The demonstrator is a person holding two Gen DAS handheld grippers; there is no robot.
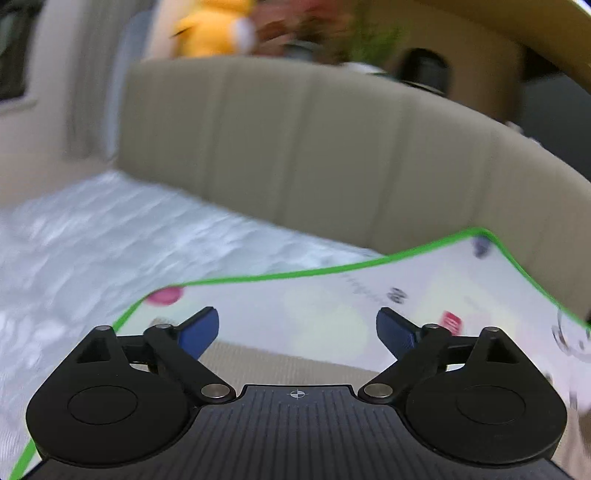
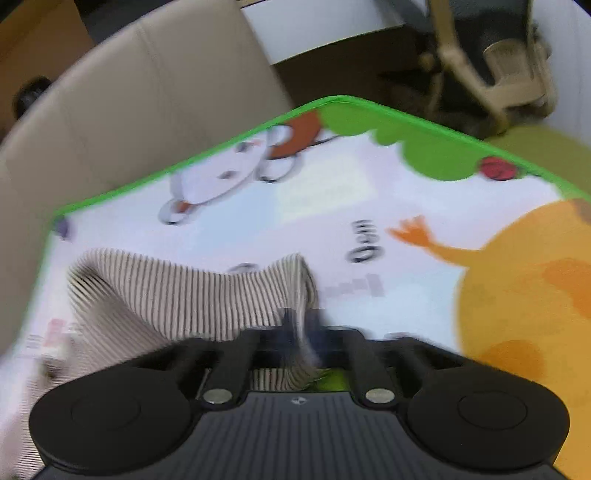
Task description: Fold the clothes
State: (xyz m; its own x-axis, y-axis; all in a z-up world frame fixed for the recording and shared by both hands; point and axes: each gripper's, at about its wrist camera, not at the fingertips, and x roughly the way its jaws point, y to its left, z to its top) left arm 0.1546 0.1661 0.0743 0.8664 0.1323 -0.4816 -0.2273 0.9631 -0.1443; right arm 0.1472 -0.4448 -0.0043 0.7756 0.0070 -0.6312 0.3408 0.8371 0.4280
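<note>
A beige garment with thin dark stripes lies bunched on a cartoon play mat with a green border. My right gripper is shut on a fold of this striped garment and holds it lifted off the mat. My left gripper is open and empty, with its blue fingers spread wide above the mat's near edge. A plain beige fabric shows just under the left gripper; I cannot tell if it is the garment. Both views are blurred.
A beige padded headboard curves behind the mat, also in the right wrist view. A white textured bedsheet lies left of the mat. A yellow plush toy sits above the headboard. A beige chair frame stands beyond the mat.
</note>
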